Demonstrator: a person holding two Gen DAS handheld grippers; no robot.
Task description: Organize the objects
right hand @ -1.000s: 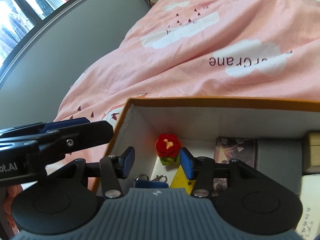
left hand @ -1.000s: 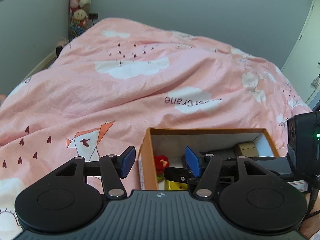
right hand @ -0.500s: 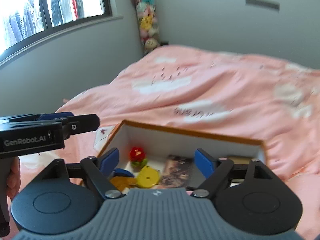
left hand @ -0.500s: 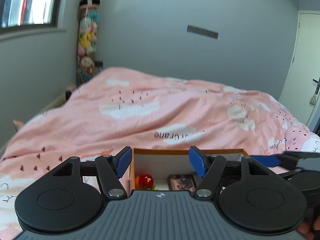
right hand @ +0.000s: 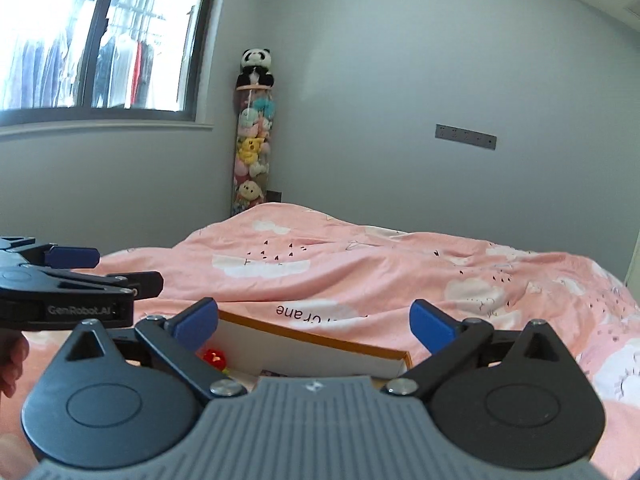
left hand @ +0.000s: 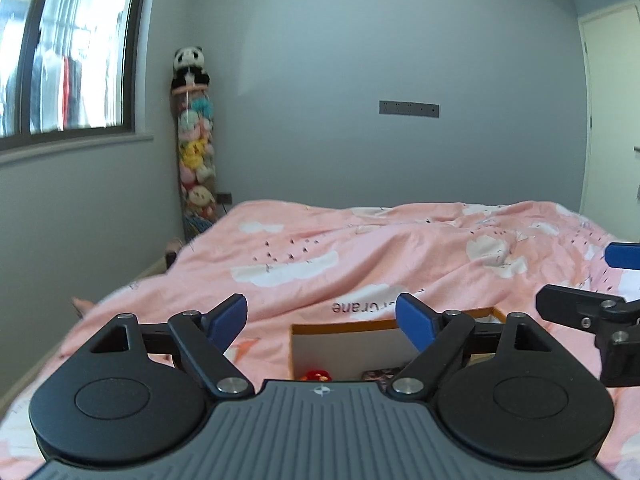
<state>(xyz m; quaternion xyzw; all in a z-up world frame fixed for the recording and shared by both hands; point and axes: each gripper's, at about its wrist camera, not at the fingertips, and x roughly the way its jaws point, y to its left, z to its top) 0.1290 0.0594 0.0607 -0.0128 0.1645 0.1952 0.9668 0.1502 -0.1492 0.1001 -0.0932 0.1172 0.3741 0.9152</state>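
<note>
An orange-rimmed cardboard box point(left hand: 340, 346) point(right hand: 304, 350) with white inner walls sits on the pink duvet point(left hand: 360, 256), low in both wrist views. Inside it I see a red knitted flower point(left hand: 316, 375) point(right hand: 214, 357) and the edge of a dark picture card point(left hand: 378, 374). The rest of its contents is hidden behind the gripper bodies. My left gripper point(left hand: 320, 318) hovers above and short of the box, its jaws opening wide with nothing between them. My right gripper point(right hand: 316, 324) hovers likewise to its right, jaws opening and empty.
A tall clear tube of plush toys point(left hand: 196, 160) topped by a panda stands in the far corner by the window point(left hand: 60, 60). A white door point(left hand: 612, 120) is at the right. A hand point(right hand: 10, 364) holds the left gripper's handle.
Both grippers rose, drew back from the box and tilted up, so the views now look across the bed to the wall. Both pairs of jaws spread wider.
</note>
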